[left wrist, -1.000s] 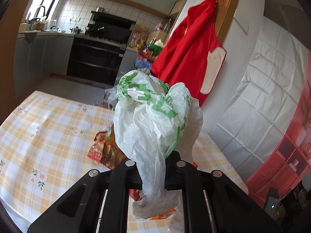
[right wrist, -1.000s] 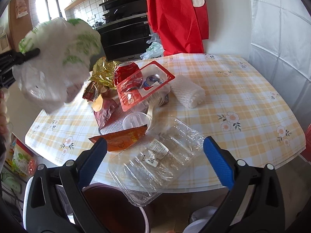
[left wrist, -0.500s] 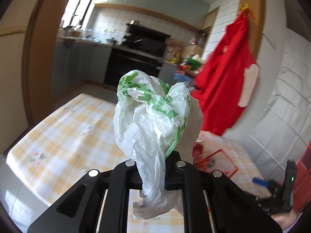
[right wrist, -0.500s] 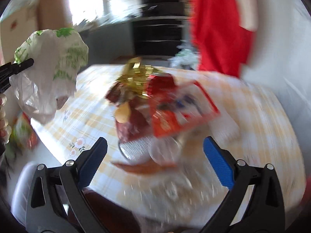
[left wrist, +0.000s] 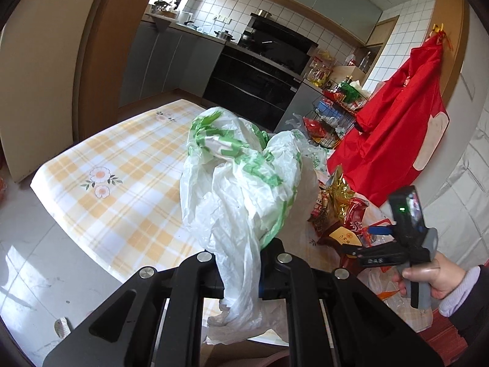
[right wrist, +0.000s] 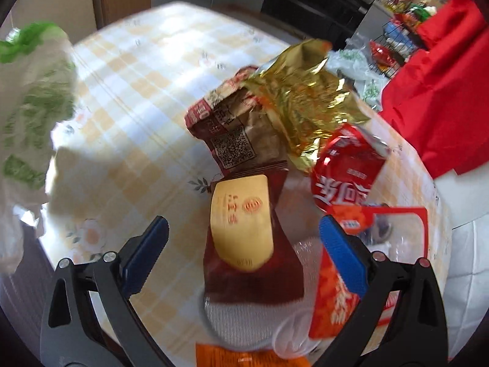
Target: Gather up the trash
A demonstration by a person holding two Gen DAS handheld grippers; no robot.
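A white-and-green plastic bag point(left wrist: 238, 183) is pinched in the left gripper point(left wrist: 240, 275), held above the table point(left wrist: 122, 177) edge. The right gripper point(right wrist: 241, 247) is spread wide over a maroon wrapper point(right wrist: 244, 244) in the trash pile.

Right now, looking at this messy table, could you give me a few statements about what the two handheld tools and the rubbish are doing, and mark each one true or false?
1. The left gripper has its jaws shut on the white and green plastic bag. True.
2. The right gripper has its jaws shut on the gold foil wrapper. False: its jaws stand open over the pile, holding nothing.
3. A dark red packet with a yellow label lies below the open jaws of the right gripper. True.
4. The tablecloth is plain blue. False: it is a yellow and white check with small flowers.
5. A red cloth hangs beyond the table. True.
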